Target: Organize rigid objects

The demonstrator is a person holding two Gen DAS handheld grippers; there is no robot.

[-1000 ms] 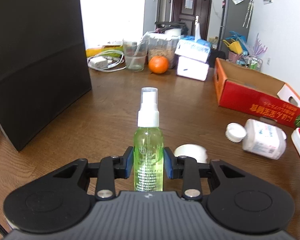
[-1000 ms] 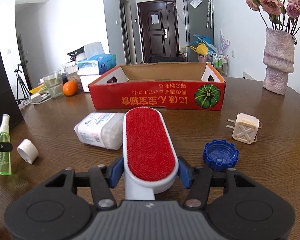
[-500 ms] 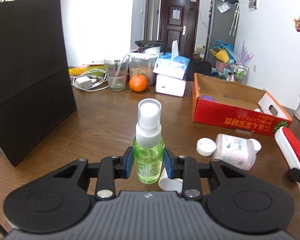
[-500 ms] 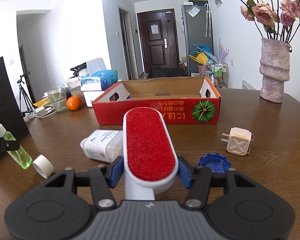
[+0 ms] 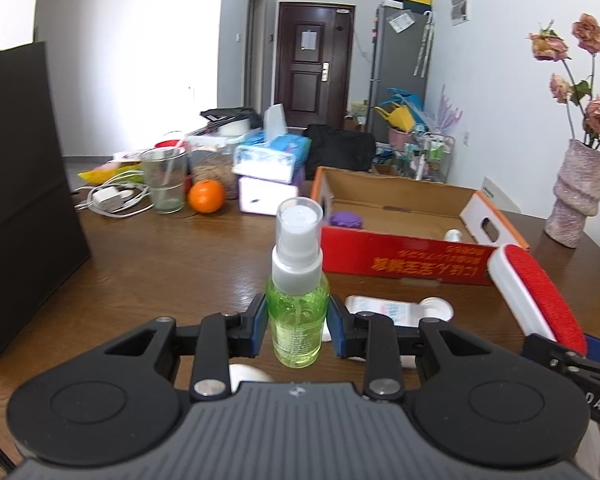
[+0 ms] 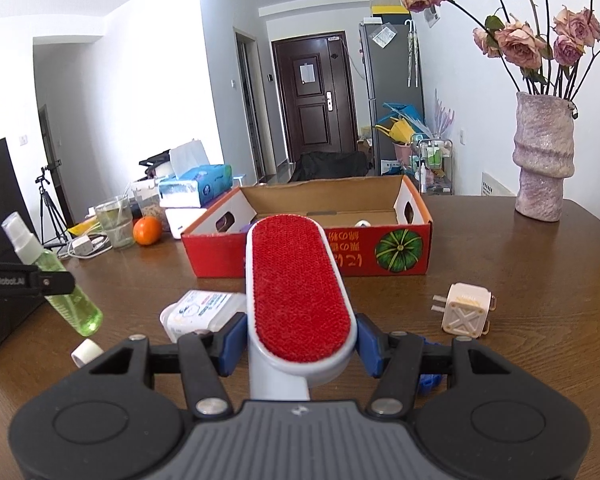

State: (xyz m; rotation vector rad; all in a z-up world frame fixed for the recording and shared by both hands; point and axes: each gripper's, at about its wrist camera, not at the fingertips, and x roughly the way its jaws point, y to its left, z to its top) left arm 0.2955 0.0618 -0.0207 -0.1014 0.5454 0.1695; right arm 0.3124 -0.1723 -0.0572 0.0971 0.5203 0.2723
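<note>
Looking across the brown table [image 6: 520, 264], I take the red cardboard box [image 6: 380, 256] as my landmark, open-topped and lying across the middle of the tabletop. Left of the box, at the table's edge, stands a black paper bag [image 5: 20, 184]. Right of the box and beyond it, a pink vase [image 6: 544, 160] holds dried roses. Behind the box's left end sit a stack of tissue boxes [image 5: 270, 160], a glass [image 5: 165, 182] and an orange [image 5: 206, 196].

In front of the box, my right gripper [image 6: 300, 344] has the red lint brush [image 6: 298, 288] clamped by the sides, blue pads pressing on its white frame, jaws partly apart because the brush fills them. The brush head points at the box and is raised off the table.

My left gripper [image 5: 297, 326], in front of the box's left end, is closed tight on the green spray bottle [image 5: 298, 308], both pads against the body. The right wrist view shows that bottle tilted and clear of the wood.

Between the brush and the box lies a white pill bottle [image 6: 204, 312] on its side. To the right front of the box rests a cream plug adapter [image 6: 466, 310]. A small white tape roll [image 6: 85, 352] lies on the table under the spray bottle. Inside the box I see a purple lid [image 5: 345, 220].
</note>
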